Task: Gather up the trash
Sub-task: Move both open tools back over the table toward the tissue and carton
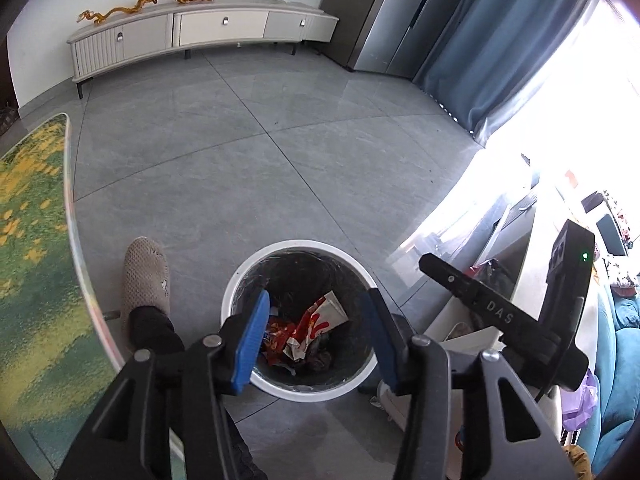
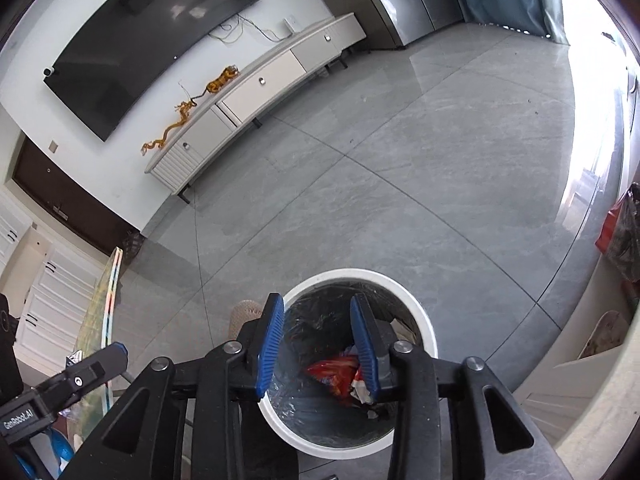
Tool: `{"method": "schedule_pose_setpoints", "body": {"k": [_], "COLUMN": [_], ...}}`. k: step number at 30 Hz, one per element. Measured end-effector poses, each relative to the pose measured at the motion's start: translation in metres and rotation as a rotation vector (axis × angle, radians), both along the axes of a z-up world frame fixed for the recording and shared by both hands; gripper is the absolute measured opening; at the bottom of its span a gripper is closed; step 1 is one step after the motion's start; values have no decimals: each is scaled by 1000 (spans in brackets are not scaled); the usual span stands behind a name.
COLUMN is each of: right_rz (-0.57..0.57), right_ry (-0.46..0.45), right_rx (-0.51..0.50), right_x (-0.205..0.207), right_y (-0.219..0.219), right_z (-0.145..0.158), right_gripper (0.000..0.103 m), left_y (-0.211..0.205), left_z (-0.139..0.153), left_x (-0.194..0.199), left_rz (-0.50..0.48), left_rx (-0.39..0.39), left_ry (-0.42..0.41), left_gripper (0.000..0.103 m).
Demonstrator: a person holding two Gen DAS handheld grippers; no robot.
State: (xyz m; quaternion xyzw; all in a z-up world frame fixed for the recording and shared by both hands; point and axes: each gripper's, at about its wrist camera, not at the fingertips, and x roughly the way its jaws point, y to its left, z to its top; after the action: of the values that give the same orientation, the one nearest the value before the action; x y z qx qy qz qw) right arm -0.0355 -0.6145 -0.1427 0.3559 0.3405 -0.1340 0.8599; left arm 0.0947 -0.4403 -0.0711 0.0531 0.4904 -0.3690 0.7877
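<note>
My left gripper [image 1: 316, 320] hung over the bin [image 1: 240, 276] with its blue pads [image 1: 254, 340] spread and nothing between them. My right gripper [image 2: 318, 338] was the same: pads [image 2: 272, 344] apart, pinching nothing, and pointed down into the same white-rimmed bin [image 2: 424, 320].

The step, as I judged it, was the drop. To do that well I needed both sets of jaws clear of the rim and spread wide enough that no wrapper clung to a ridged pad. Thin foil tends to stick or catch the liner's edge, so I would have checked each pad was bare before lifting away.

The trash lay below and beyond my fingertips, on the bottom of the dark-lined bin. In the left view a crumpled red wrapper [image 1: 280, 336] sat just right of the left pad, with a red-and-white paper carton [image 1: 326, 314] leaning beside it, nearer the right pad. In the right view the red wrapper [image 2: 334, 372] lay close under the right pad. None of it touched my fingers.

Left of the bin, a foot in a grey slipper [image 1: 146, 276] stood on the tiled floor [image 1: 280, 140]. Farther left was the edge of a green and yellow table top [image 1: 32, 240]. Across the room, well apart, a low white cabinet [image 1: 200, 32] stood against the wall.
</note>
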Motion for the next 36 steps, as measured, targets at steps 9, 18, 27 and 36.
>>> {"method": "schedule_pose_setpoints", "body": {"k": [9,18,27,36], "right_rz": [96,272,451,597], "right_ry": [-54,-132,-215,-210], "right_rx": [-113,-223,-261,-314], "right_x": [5,15,22,22], "right_y": [40,112,190,271], "right_z": [38,83,125,134], "right_gripper": [36,44,49,55], "left_y": [64,165,289,405], "left_z": [39,71,80,61], "left_x": [-16,-38,-69,-107], "left_rz": [82,184,376,643], "left_rx": [-52,-71,-68,-5], "left_ry": [-145,-249,-298,-312], "left_gripper": [47,47,47,49]}}
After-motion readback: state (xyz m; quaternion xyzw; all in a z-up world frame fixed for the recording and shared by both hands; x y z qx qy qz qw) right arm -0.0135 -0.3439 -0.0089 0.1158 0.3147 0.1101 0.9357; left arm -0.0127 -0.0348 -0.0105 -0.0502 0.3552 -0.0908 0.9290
